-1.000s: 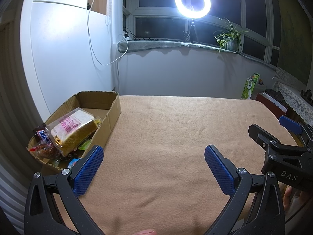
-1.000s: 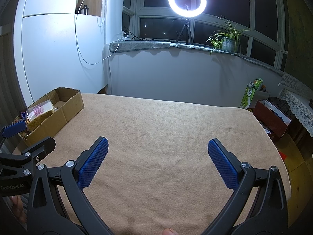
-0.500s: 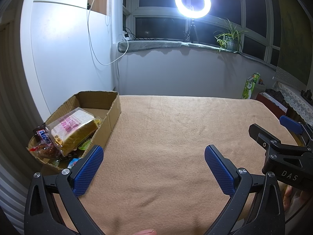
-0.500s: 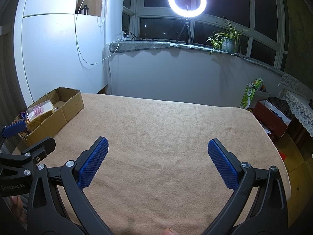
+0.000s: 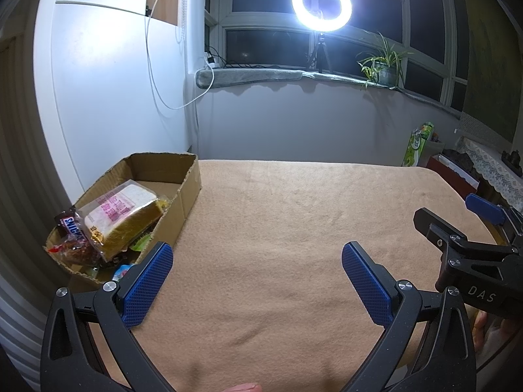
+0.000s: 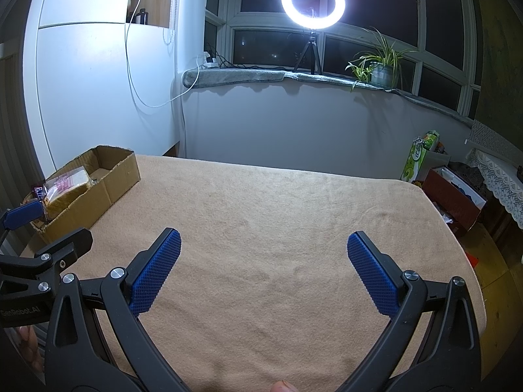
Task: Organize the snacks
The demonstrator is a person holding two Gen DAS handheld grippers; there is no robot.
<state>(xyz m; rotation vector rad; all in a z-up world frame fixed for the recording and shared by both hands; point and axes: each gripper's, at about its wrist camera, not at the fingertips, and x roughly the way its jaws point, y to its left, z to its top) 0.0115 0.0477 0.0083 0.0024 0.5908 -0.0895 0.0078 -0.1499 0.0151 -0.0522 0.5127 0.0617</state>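
A cardboard box [image 5: 188, 183] [image 6: 114, 176] sits at the left edge of the table, which is covered with a tan cloth [image 5: 294, 222]. Inside lie a bagged slice of bread [image 5: 127, 219] [image 6: 67, 189], a Snickers bar [image 5: 73, 227], a dark red packet [image 5: 73, 251] and other small snacks. My left gripper [image 5: 256, 266] hovers open just right of the box's near end, nothing between its blue pads. My right gripper [image 6: 263, 253] stands open over the bare cloth, holding nothing. Each gripper shows at the edge of the other's view.
A ring light [image 6: 312, 1] on a tripod and a potted plant [image 6: 380, 65] stand on the windowsill behind. To the right of the table are a green package [image 6: 420, 156] and a red box [image 6: 454, 196]. A white cabinet [image 5: 108, 98] rises behind the cardboard box.
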